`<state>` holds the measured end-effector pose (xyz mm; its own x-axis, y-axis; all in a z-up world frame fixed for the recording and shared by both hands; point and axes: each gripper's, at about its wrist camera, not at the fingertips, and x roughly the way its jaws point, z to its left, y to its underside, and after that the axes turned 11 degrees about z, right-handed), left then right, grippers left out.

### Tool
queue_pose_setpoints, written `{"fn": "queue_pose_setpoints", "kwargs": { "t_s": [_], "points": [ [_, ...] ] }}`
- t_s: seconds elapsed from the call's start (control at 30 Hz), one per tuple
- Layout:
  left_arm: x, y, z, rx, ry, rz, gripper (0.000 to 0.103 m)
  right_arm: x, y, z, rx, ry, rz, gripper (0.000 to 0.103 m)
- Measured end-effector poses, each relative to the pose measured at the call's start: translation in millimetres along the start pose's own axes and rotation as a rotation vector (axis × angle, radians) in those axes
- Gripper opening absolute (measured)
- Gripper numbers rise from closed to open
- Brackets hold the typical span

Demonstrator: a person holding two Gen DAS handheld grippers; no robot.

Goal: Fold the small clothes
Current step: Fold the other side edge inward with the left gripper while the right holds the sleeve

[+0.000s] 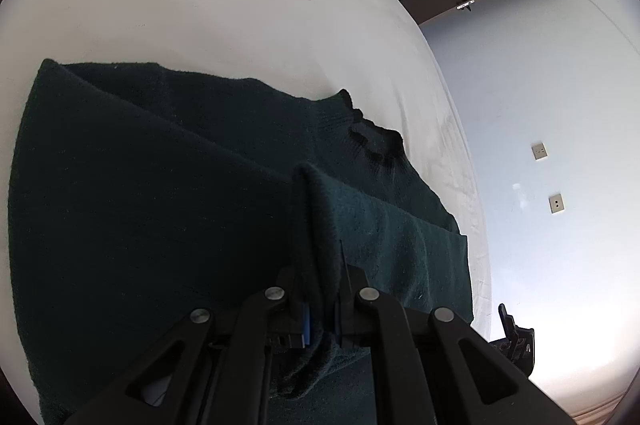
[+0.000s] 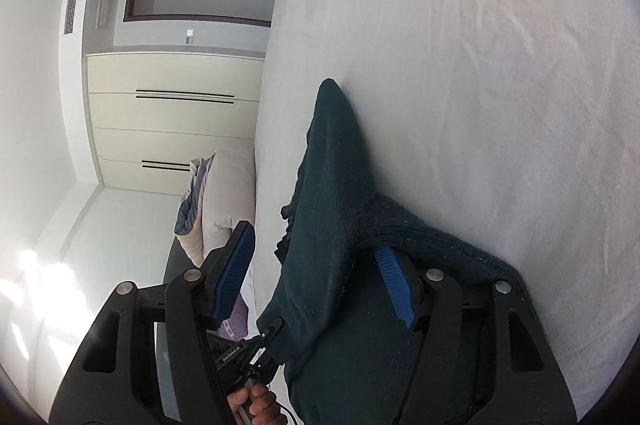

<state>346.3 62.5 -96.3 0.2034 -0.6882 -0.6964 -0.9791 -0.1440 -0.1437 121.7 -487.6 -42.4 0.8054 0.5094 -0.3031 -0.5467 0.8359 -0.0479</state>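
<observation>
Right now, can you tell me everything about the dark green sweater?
The sweater is dark green, a soft, fuzzy knit with a ribbed neck. It lies partly folded on a white bed, one layer doubled over another. The left gripper is shut on a raised fold of it. The right gripper is open, and a ribbed edge of the sweater drapes over one of its blue fingers. A corner sticks up in the right wrist view.
</observation>
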Motion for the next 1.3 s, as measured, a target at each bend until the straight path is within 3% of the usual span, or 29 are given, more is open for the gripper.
{"fn": "queue_pose_setpoints", "kwargs": {
  "t_s": [0.13, 0.43, 0.63, 0.8, 0.97, 1.17, 1.3],
  "points": [
    [6.1, 3.3, 2.1, 0.002, -0.017, 0.016, 0.007, -7.8, -0.1, -5.4, -0.006, 0.003, 0.001, 0.060],
    [13.6, 4.4, 8.7, 0.004, -0.026, 0.038, 0.010, -9.1, -3.2, 1.9, -0.041, 0.100, 0.083, 0.060],
    [16.3, 9.5, 4.6, 0.014, -0.027, 0.028, 0.011, -26.4, -4.3, 52.4, -0.191, 0.161, 0.076, 0.062],
    [17.2, 11.4, 0.3, 0.043, -0.054, 0.027, 0.011, 2.1, -38.5, 80.2, -0.284, 0.191, 0.165, 0.062],
    [20.4, 11.3, 5.3, 0.058, -0.042, 0.027, 0.014, 62.5, -76.8, 57.1, -0.242, 0.292, 0.323, 0.062],
    [23.1, 8.9, 24.1, 0.039, 0.067, 0.032, 0.012, 70.0, -116.6, 50.3, -0.188, 0.235, 0.241, 0.063],
    [20.2, 11.3, 27.1, 0.046, 0.100, 0.015, 0.012, 71.0, -126.1, 45.5, -0.160, 0.221, 0.258, 0.064]
  ]
}}
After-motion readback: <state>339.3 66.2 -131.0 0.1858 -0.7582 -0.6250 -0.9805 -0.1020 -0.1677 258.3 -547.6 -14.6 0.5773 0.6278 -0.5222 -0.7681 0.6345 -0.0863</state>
